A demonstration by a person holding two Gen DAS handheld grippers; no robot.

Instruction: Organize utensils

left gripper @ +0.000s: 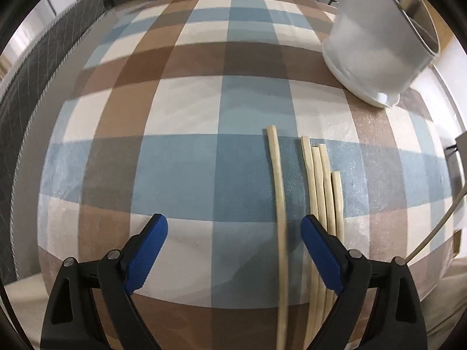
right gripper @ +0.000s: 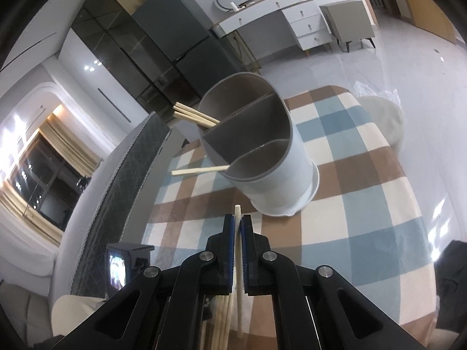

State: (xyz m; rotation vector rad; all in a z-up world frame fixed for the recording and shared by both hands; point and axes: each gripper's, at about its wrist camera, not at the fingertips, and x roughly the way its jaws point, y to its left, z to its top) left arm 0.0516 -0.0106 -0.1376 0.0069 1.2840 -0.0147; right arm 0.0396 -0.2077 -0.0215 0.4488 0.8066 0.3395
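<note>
Several pale wooden chopsticks (left gripper: 321,192) lie side by side on the checked tablecloth (left gripper: 181,169). One single chopstick (left gripper: 279,192) lies apart to their left, between the spread blue pads of my left gripper (left gripper: 233,227), which is open and hangs above it. My right gripper (right gripper: 238,221) is shut on one chopstick (right gripper: 238,213), whose tip sticks out towards the white utensil holder (right gripper: 280,172). The holder has grey dividers; chopsticks (right gripper: 194,115) lean out of its far compartment and one chopstick (right gripper: 201,170) out of a near one. The holder (left gripper: 376,46) also shows at the upper right in the left wrist view.
A quilted dark mattress edge (right gripper: 131,175) runs along the table's left side. A fridge (right gripper: 181,35) and a white drawer unit (right gripper: 292,20) stand beyond the table. A cable (left gripper: 437,227) hangs at the right table edge. More chopsticks (right gripper: 223,320) lie under the right gripper.
</note>
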